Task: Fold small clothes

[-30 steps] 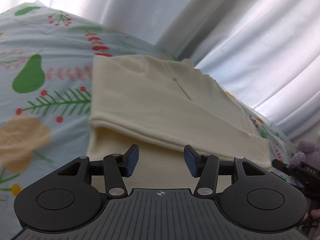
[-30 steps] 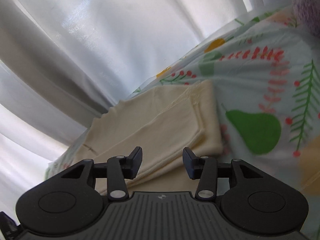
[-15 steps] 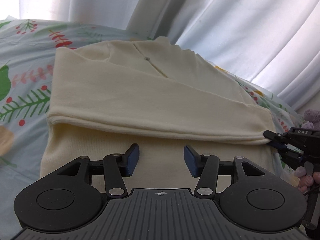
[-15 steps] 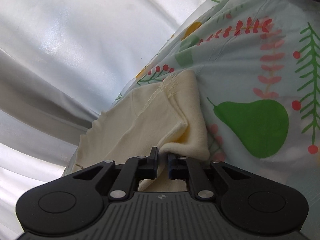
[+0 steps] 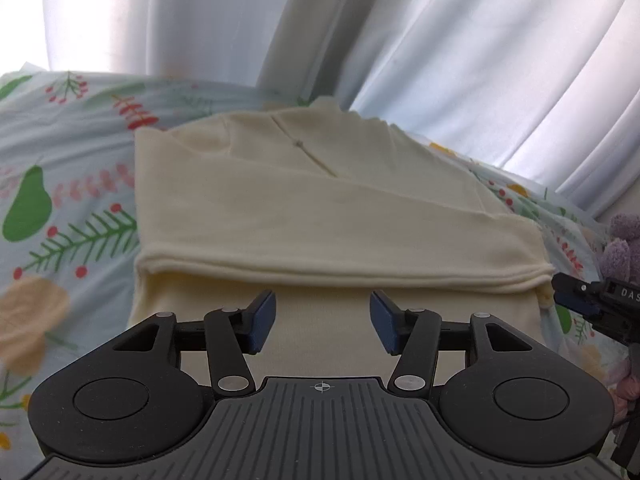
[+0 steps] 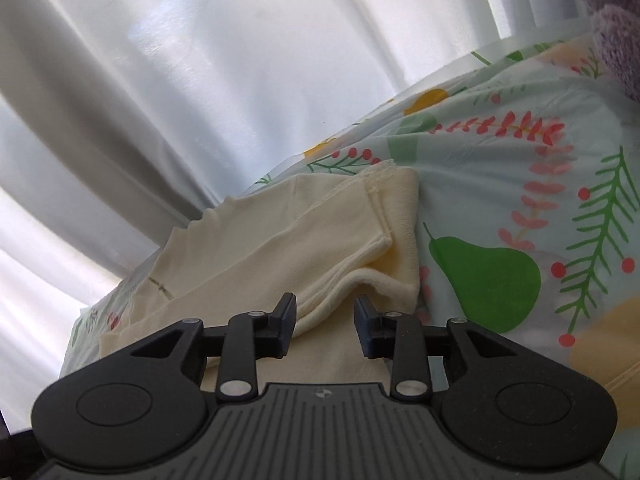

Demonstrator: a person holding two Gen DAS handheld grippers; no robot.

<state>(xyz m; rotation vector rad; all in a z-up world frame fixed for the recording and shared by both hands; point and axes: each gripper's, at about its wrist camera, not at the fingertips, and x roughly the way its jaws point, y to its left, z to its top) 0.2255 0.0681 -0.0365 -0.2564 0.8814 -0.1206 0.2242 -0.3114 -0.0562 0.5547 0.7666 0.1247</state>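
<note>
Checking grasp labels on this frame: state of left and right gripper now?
Left gripper: open, jaws just widened, empty above the cream garment.
Right gripper: open, jaws just reopened, pads clear of the garment's folded corner.

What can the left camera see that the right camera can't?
Only the left camera shows the other claw, the right claw, poking in beside the shirt's corner, and the shirt's whole folded front edge. Only the right camera shows the big green pear up close. Both show the cream shirt, the flowery bedsheet, the white curtain and a fuzzy purple toy.
</note>
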